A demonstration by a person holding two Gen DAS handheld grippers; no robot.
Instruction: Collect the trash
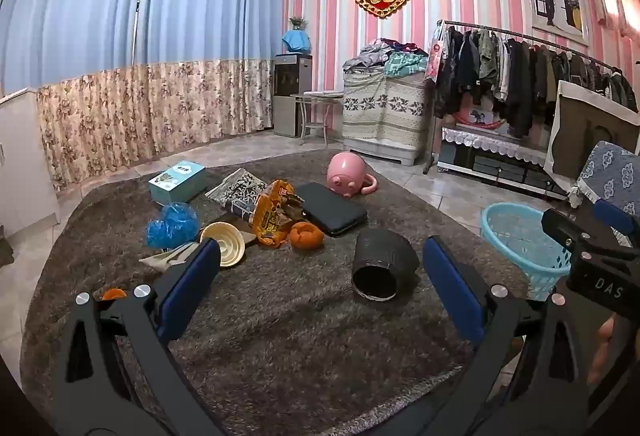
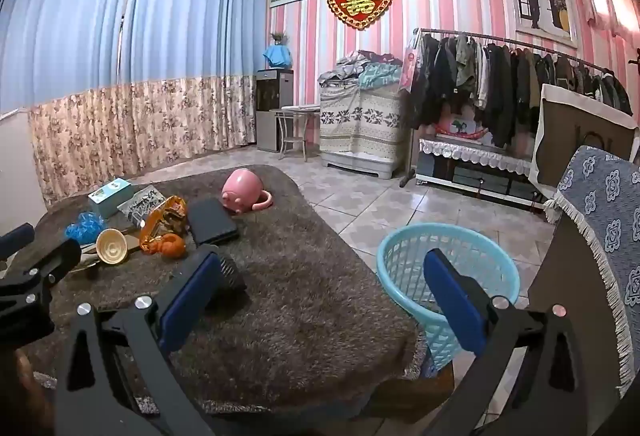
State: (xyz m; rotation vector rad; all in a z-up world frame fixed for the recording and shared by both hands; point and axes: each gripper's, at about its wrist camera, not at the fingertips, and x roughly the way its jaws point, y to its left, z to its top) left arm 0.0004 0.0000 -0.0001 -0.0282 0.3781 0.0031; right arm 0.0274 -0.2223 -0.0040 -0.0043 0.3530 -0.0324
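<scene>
Trash lies on a shaggy grey-brown table cover (image 1: 300, 336): a black cup (image 1: 382, 264) on its side, orange peel (image 1: 306, 235), an orange snack wrapper (image 1: 276, 211), a cream paper bowl (image 1: 226, 244) and a blue plastic wad (image 1: 172, 224). My left gripper (image 1: 324, 288) is open above the cover, and the black cup sits just beyond its fingers. My right gripper (image 2: 320, 296) is open and empty over the table's right end. A light blue basket (image 2: 440, 228) stands on the floor behind its right finger. The black cup (image 2: 232, 272) is half hidden by its left finger.
A teal box (image 1: 178, 181), a patterned packet (image 1: 236, 189), a black case (image 1: 330, 207) and a pink pig mug (image 1: 346, 175) lie farther back. A chair with a blue patterned cover (image 2: 600, 220) stands right of the basket. Tiled floor and a clothes rack (image 2: 500, 75) lie beyond.
</scene>
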